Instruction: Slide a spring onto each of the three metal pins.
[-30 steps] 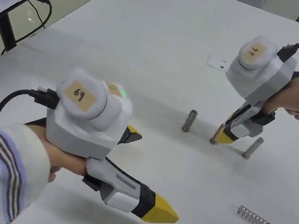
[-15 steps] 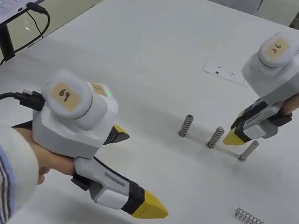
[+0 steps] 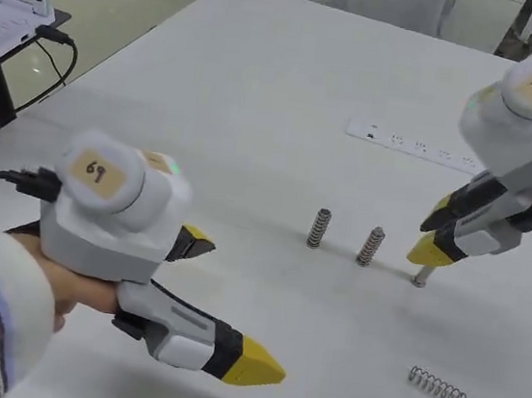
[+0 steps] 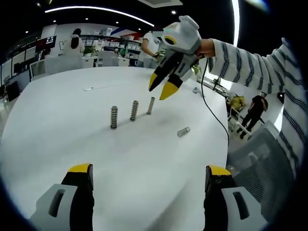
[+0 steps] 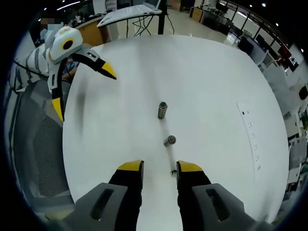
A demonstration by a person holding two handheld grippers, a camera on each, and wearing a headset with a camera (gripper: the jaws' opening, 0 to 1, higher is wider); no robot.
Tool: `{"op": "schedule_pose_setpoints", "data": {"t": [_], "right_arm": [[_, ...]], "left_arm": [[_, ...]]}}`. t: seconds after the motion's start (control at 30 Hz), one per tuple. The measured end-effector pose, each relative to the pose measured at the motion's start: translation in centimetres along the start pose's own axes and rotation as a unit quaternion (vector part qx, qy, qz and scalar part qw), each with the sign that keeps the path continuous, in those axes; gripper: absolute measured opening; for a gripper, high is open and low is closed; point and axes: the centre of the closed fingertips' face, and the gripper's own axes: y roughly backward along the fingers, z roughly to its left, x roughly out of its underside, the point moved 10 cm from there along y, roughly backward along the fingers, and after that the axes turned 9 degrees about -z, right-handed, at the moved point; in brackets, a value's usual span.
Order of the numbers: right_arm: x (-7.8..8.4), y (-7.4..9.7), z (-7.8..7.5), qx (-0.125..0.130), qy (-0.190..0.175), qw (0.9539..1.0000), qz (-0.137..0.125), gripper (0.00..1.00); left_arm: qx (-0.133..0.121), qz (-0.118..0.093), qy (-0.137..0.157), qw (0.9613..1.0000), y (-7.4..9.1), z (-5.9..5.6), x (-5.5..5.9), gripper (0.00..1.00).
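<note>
Two coiled steel springs [image 3: 319, 228] [image 3: 370, 246] stand upright on the white worktop [image 3: 259, 101], evidently already seated on their pins. The third, bare grey metal pin [image 3: 420, 275] stands just beside them. The right grey-and-yellow gripper [image 3: 425, 240] hovers directly over it, its claw narrowly parted and empty, apparently lined up to steady the pin. The last loose steel spring [image 3: 437, 387] lies on its side nearby. The left grey-and-yellow gripper [image 3: 234, 304] hangs low over the worktop, claw spread wide and empty, seemingly placed to fetch that spring.
</note>
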Motion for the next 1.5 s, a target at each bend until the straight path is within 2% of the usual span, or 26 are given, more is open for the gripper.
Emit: {"op": "schedule_pose_setpoints", "data": {"t": [0.17,0.37,0.5,0.6,0.67,0.73,1.0,1.07,1.13,1.3,1.5], "right_arm": [[0.3,0.8,0.9,0.004,-0.001,0.9999,-0.012,0.27],[0.8,0.9,1.5,0.004,0.003,0.9998,-0.018,0.31],[1.1,1.4,2.0,0.009,-0.007,0.9993,-0.036,0.35],[1.5,1.8,2.5,0.017,-0.005,0.9976,-0.067,0.41],[1.8,2.0,2.7,0.022,-0.010,0.9968,-0.076,0.45],[2.1,2.2,2.9,0.030,-0.015,0.9953,-0.091,0.47],[3.9,2.8,4.1,0.043,-0.057,0.9901,-0.120,0.50],[4.2,2.9,4.3,0.054,-0.073,0.9867,-0.135,0.51],[4.5,3.0,4.6,0.054,-0.087,0.9837,-0.147,0.52],[5.4,2.9,5.7,0.055,-0.092,0.9826,-0.152,0.59],[6.7,3.0,6.8,0.063,-0.108,0.9772,-0.172,0.64]], "left_arm": [[0.002,0.001,-0.005,1.0000,0.1,0.0,-0.3,0.94],[0.006,0.004,-0.013,0.9999,-0.1,-0.2,-0.5,0.94],[0.011,-0.005,-0.012,0.9999,-0.1,-0.3,-0.7,0.94],[0.011,-0.008,-0.012,0.9998,-0.1,-0.4,-0.8,0.94],[0.010,-0.006,-0.013,0.9998,-0.1,-0.4,-0.8,0.94],[0.010,-0.003,-0.015,0.9998,-0.1,-0.4,-0.8,0.94],[0.010,0.002,-0.015,0.9998,-0.2,-0.4,-0.8,0.94],[0.008,0.003,-0.014,0.9999,-0.1,-0.4,-0.9,0.94],[0.009,0.002,-0.014,0.9999,-0.1,-0.3,-0.9,0.94],[0.005,0.004,-0.013,0.9999,0.3,0.1,-0.8,0.94],[0.002,0.007,-0.014,0.9999,0.5,0.3,-0.8,0.94]]}}
